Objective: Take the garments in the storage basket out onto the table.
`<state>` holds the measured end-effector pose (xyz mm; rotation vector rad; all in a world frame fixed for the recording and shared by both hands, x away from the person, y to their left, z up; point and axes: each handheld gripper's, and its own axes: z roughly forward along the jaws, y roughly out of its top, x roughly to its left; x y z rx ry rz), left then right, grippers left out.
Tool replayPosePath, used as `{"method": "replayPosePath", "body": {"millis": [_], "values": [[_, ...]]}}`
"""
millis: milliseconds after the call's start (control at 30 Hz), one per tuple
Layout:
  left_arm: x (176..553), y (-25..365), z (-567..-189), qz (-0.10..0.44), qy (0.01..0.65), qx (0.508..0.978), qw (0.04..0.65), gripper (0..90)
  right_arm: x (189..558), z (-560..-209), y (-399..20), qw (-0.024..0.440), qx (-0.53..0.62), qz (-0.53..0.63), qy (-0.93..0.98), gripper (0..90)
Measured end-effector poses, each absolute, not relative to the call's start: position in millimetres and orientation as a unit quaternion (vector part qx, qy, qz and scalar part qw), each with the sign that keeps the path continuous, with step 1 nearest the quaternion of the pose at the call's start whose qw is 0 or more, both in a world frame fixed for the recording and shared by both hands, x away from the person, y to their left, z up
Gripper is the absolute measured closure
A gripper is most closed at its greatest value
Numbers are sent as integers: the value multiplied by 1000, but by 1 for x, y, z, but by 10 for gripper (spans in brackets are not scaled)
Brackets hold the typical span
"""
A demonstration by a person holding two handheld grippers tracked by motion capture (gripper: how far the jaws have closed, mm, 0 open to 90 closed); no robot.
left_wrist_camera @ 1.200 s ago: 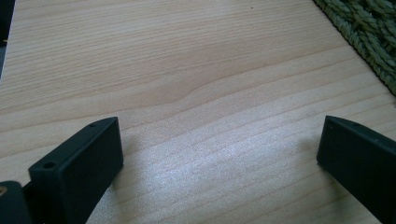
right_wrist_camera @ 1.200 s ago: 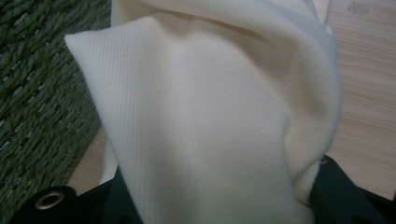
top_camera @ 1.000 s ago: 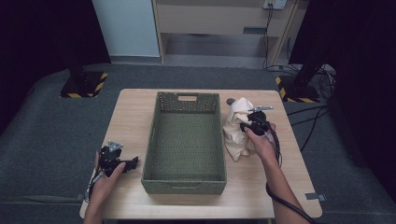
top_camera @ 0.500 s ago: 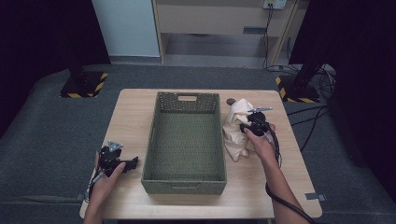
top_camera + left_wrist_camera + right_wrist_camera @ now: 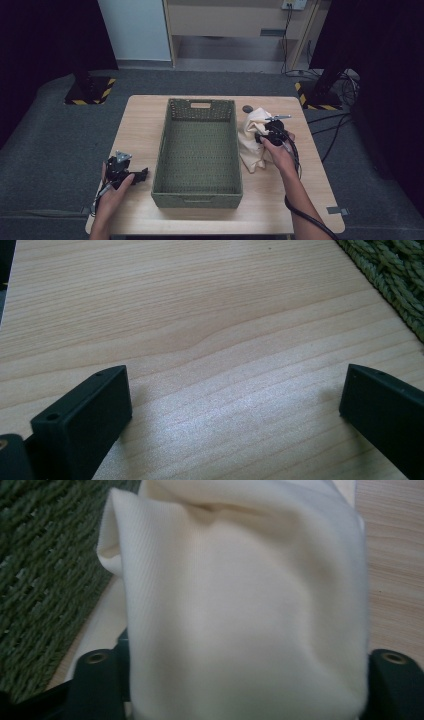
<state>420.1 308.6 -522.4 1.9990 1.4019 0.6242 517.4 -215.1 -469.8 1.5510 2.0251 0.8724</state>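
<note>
The cream cloth (image 5: 252, 140) is lying just right of the green basket (image 5: 200, 150). The right gripper (image 5: 267, 136) is at the cloth, and the right gripper view shows what the high view cannot: cloth bulging between jaws that have just been opening. The left gripper (image 5: 131, 176) is resting left of the basket, jaws wide apart and empty.

A basket (image 5: 199, 150) stands at the middle of the bench (image 5: 140, 120), reaching from its near edge almost to its far edge. A cloth (image 5: 252, 142) lies on the bench just right of the basket, touching its right wall, with the right gripper (image 5: 265, 136) on the cloth's right side and a small disc (image 5: 247, 108) beyond it toward the far edge. The left gripper (image 5: 134, 175) sits on the bench near the left corner, just left of the basket.
</note>
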Motion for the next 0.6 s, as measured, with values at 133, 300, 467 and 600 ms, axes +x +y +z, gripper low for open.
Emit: {"method": "replayPosePath", "body": {"millis": [133,300,467,600], "values": [[420,309,-522,236,530,755,306,0,516,-464,-215,223,558,324,731,175],[420,309,-522,236,530,755,306,0,510,-454,-213,230,545,328,737,75],[420,309,-522,236,530,755,306,0,502,-440,-213,245,533,341,735,52],[420,309,-522,236,530,755,306,0,494,-429,-214,257,524,354,731,44]]}}
